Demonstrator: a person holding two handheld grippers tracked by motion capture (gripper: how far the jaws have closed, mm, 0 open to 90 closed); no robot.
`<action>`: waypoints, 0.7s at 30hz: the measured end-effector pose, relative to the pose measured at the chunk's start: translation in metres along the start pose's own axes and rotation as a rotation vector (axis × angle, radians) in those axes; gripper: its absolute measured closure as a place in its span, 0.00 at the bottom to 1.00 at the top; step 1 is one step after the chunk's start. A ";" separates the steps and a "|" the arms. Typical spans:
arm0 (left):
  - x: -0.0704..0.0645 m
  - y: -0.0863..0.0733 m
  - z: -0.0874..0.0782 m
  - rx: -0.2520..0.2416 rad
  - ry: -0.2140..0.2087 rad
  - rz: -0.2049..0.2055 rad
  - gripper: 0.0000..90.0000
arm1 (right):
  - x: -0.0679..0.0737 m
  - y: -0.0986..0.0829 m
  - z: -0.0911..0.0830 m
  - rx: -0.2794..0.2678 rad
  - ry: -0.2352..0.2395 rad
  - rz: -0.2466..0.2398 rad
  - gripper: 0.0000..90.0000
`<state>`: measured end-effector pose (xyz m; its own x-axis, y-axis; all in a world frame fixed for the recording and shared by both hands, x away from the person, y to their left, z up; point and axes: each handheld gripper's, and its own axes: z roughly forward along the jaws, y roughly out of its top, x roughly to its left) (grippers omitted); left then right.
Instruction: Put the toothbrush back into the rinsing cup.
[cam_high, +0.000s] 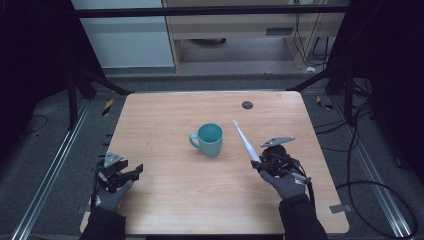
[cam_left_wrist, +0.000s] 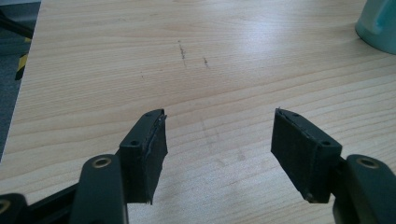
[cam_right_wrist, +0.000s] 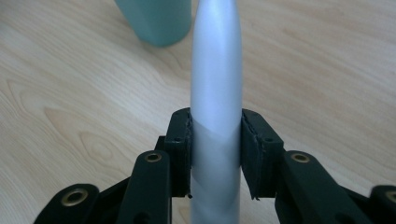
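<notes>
Right gripper (cam_high: 259, 164) has its jaws clenched on the thick lower end of a white slender electric toothbrush (cam_high: 245, 141), which angles up and away toward the back of the light wooden tabletop (cam_high: 165, 200), head end free in the air just right of the teal ceramic mug with handle (cam_high: 209, 139). In the right gripper view the white handle (cam_right_wrist: 215, 93) sits squarely between both black pads, mug base (cam_right_wrist: 156, 21) just beyond and to the left. Left gripper (cam_high: 122, 175) rests low at the near-left of the tabletop, jaws spread wide with nothing between them (cam_left_wrist: 219, 144), well apart from the mug. Step in hand looks like dropping the toothbrush into the mug. To do it well: lift enough for the tip to clear the rim, tilt it nearer upright, centre over the opening, lower before letting go. Mug is light and could tip if the rim gets knocked; left gripper could steady it by the handle side.
</notes>
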<state>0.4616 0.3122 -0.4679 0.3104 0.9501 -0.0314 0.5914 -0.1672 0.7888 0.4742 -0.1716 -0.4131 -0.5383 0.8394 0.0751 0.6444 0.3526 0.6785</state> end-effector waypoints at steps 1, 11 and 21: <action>0.000 0.000 0.000 0.000 0.000 0.000 0.39 | 0.001 0.002 -0.001 -0.012 0.002 0.005 0.74; 0.000 0.000 0.000 -0.001 -0.002 -0.001 0.39 | 0.007 0.026 0.002 -0.108 0.015 0.020 0.74; 0.000 0.000 0.000 -0.002 -0.003 -0.001 0.39 | 0.010 0.047 -0.002 -0.243 0.004 0.067 0.74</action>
<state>0.4618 0.3125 -0.4680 0.3117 0.9496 -0.0339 0.5902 -0.1655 0.7901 0.4981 -0.1473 -0.3794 -0.5011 0.8559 0.1280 0.5297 0.1864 0.8274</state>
